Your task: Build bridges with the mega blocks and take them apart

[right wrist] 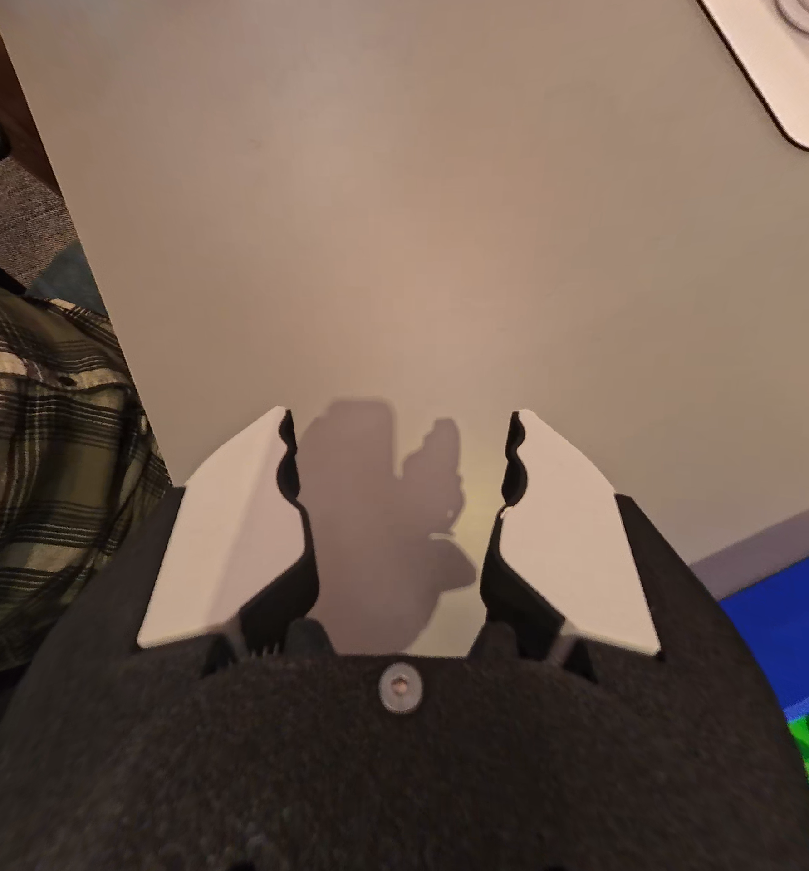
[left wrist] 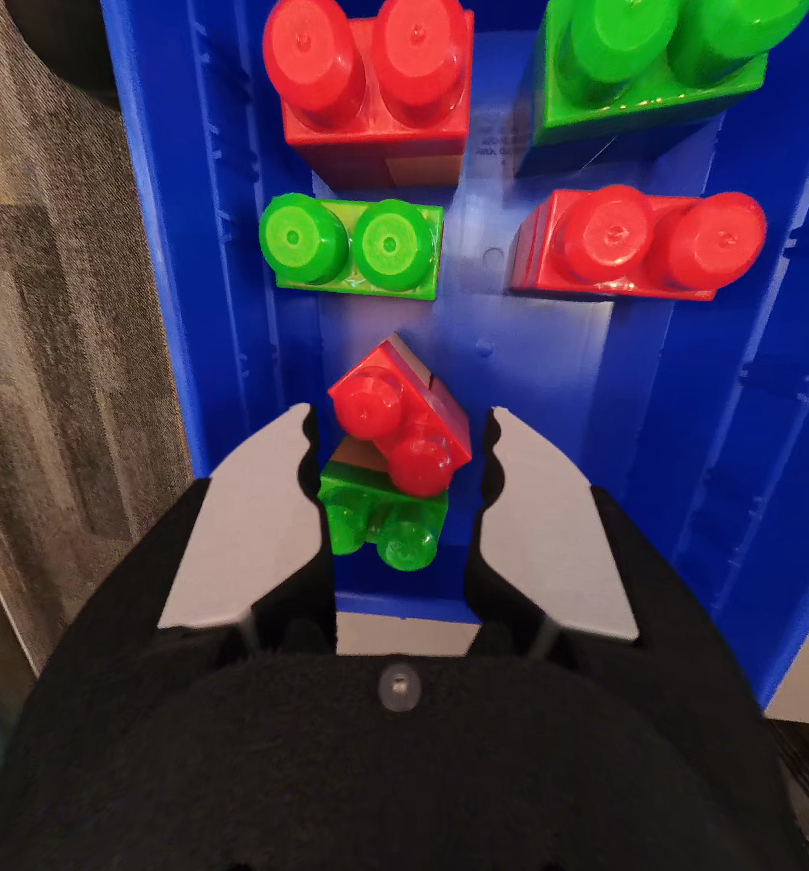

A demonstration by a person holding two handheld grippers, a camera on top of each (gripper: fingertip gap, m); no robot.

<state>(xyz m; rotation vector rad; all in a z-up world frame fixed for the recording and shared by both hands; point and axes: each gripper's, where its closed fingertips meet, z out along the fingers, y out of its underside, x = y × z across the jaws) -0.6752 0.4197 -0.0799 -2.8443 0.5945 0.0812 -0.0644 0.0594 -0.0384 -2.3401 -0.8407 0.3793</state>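
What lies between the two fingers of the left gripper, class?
In the left wrist view, the open left gripper has a tilted red block between its fingers, resting on a green block inside the blue bin. Neither finger visibly touches them.

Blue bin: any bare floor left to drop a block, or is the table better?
The blue bin has one bare strip, right of the tilted red block and below the red block. Its far half is crowded. The white table before the right gripper is bare.

Faint moulded lettering on the blue bin's floor (left wrist: 501,141) seems too blurred to read.
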